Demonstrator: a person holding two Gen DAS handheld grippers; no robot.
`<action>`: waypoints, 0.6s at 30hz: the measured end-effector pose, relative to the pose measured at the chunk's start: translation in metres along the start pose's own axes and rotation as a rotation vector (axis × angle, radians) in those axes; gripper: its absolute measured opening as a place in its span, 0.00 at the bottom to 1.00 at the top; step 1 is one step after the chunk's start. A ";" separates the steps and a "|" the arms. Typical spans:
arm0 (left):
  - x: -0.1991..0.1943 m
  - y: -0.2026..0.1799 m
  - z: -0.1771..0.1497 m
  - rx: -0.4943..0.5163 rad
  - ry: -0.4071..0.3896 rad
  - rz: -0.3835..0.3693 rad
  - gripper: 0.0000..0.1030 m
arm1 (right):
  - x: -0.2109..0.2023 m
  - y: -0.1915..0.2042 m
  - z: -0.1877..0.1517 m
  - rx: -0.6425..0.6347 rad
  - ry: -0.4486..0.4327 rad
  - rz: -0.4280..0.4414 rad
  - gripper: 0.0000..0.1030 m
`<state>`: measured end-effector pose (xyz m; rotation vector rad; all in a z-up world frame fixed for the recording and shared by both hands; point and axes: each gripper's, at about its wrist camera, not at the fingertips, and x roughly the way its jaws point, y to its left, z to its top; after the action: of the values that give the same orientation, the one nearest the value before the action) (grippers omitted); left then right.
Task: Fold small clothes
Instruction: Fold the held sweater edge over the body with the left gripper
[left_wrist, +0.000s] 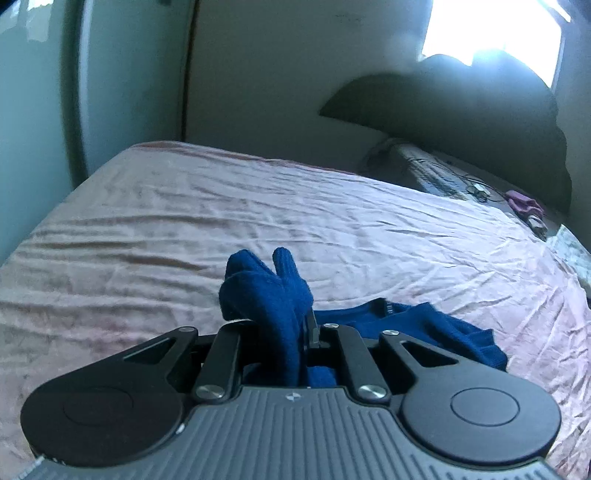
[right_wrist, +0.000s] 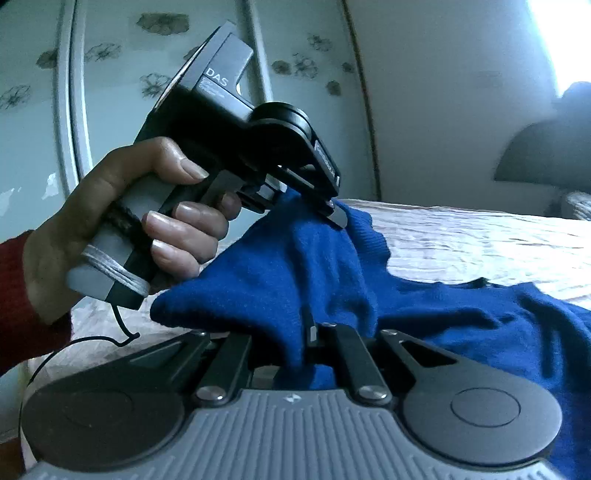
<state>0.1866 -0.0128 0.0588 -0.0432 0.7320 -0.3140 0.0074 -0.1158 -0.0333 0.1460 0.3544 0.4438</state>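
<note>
Nearest the left wrist camera, at 6 o'clock, the left claw (left_wrist: 295, 328) has its jaws drawn narrow on a bunched fold of the blue sweater (left_wrist: 273, 291). The knit rises between the black linkage bars and pokes out above them in two rounded lumps. From that pinch the garment trails away toward 3 o'clock, where its neckline and body lie flat on the bed (left_wrist: 184, 221), covered by a wrinkled pink sheet.

In the right wrist view, the right claw (right_wrist: 308, 332) sits at 6 o'clock, likewise clamped tight on blue knit that climbs out of its jaws. The sweater stretches from there up toward 12 o'clock, where the tips of the left claw pinch another part of it, so the cloth hangs lifted between the two. The rest of it runs toward 3 o'clock, resting on the bed. At 9 o'clock a hand (right_wrist: 110, 221) wraps the grey handle of the left claw, with a red sleeve (right_wrist: 18, 295) at the wrist.

Further off, a dark cushion (left_wrist: 461, 122) leans at the head of the bed near 2 o'clock, under a bright window (left_wrist: 491, 29). A flower-patterned wardrobe (right_wrist: 37, 92) stands behind the hand.
</note>
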 end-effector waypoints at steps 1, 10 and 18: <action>0.000 -0.006 0.001 0.007 -0.002 -0.004 0.12 | -0.001 -0.002 -0.001 0.005 -0.003 -0.006 0.06; 0.009 -0.070 0.002 0.111 -0.021 -0.044 0.12 | -0.030 -0.018 -0.010 0.090 -0.037 -0.068 0.06; 0.030 -0.122 -0.007 0.182 -0.040 -0.050 0.12 | -0.048 -0.056 -0.013 0.170 -0.060 -0.146 0.06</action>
<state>0.1697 -0.1377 0.0520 0.1046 0.6614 -0.4253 -0.0162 -0.1868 -0.0431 0.2961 0.3415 0.2642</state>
